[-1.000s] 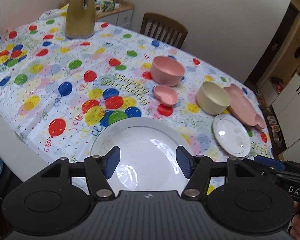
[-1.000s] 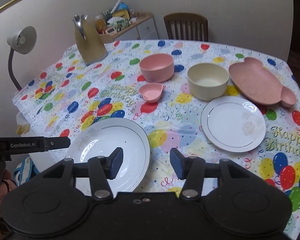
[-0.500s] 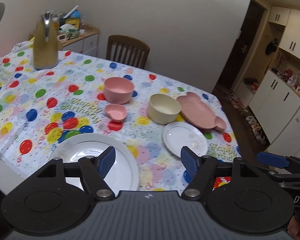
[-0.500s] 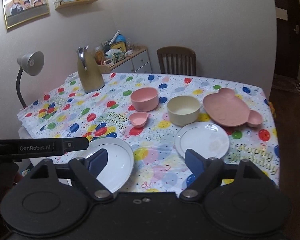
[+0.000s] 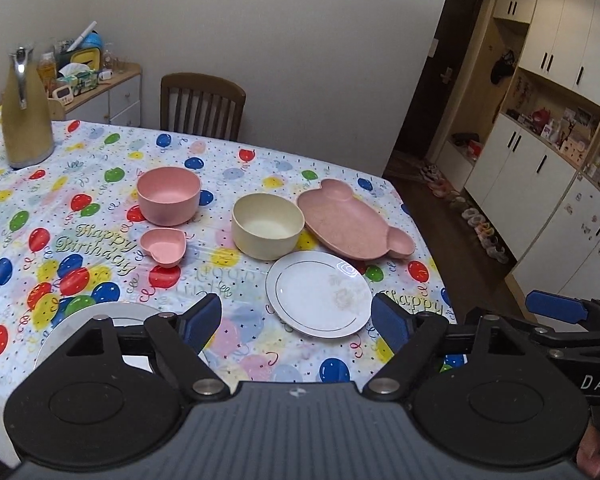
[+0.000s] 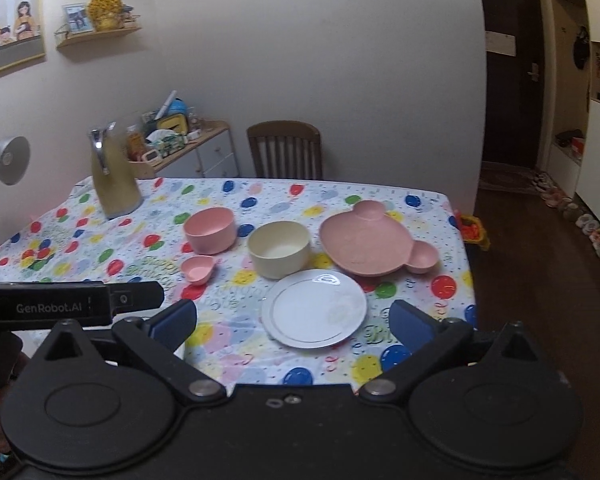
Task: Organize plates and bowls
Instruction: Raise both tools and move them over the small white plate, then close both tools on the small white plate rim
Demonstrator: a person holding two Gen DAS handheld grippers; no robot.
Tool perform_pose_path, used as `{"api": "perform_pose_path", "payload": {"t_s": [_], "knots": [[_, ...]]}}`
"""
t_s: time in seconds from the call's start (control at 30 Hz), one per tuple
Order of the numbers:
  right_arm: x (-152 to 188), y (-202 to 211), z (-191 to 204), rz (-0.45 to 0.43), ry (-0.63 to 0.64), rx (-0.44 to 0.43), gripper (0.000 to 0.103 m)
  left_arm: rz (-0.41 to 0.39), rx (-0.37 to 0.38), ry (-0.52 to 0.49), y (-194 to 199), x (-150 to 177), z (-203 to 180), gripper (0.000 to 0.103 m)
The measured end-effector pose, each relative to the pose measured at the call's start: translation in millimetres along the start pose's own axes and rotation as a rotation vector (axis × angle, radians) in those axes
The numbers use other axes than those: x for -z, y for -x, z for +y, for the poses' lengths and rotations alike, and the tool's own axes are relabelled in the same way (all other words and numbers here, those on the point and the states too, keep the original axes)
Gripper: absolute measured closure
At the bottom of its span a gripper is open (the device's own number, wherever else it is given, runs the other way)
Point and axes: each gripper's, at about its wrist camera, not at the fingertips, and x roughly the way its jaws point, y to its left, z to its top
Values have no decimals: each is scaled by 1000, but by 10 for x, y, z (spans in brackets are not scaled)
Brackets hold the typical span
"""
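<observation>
small plate: small white round ceramic plate with a thin gold ring (image 6: 314, 309) lay flat on the bench near its front edge, directly ahead of both sets of fingers, framed between the pads in each view.
nearer hand: judged the right gripper (image 6: 293, 321); plate sat centred in its gap. For the left gripper (image 5: 297, 323) the same plate (image 5: 318, 294) lay ahead and slightly right.
long axis: none, plate was round; rim reachable from the near side.
fingers: both pairs were spread wide, holding nothing, above the bench's front edge.
large plate: large white ceramic plate (image 5: 100, 314) lay at front left, mostly hidden under the left gripper's left finger (image 5: 198, 322).
behind small plate: cream round bowl (image 6: 278, 249) just beyond it; pink bear-shaped plastic plate (image 6: 374, 242) to its right, rims looked touching or nearly.
further left: pink round bowl (image 6: 210, 229), small pink heart-shaped bowl (image 6: 198, 268), well apart from the small plate.
bench: balloon-print tablecloth (image 6: 260, 196).
</observation>
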Motion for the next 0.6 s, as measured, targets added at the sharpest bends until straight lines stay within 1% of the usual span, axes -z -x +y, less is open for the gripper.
{"api": "perform_pose_path", "payload": {"t_s": [0.2,0.37,0.6], "knots": [[-97,-336,-86,44,-26,50,0,67,18,-11,-454,-196,95,21],[-205,-694,-155,76,-32,89,0,148,34,-7,-907,-340,203,21],[-318,-1228,-213,134,-25,130,0,250,45,-3,-1486,-447,344,21]]}}
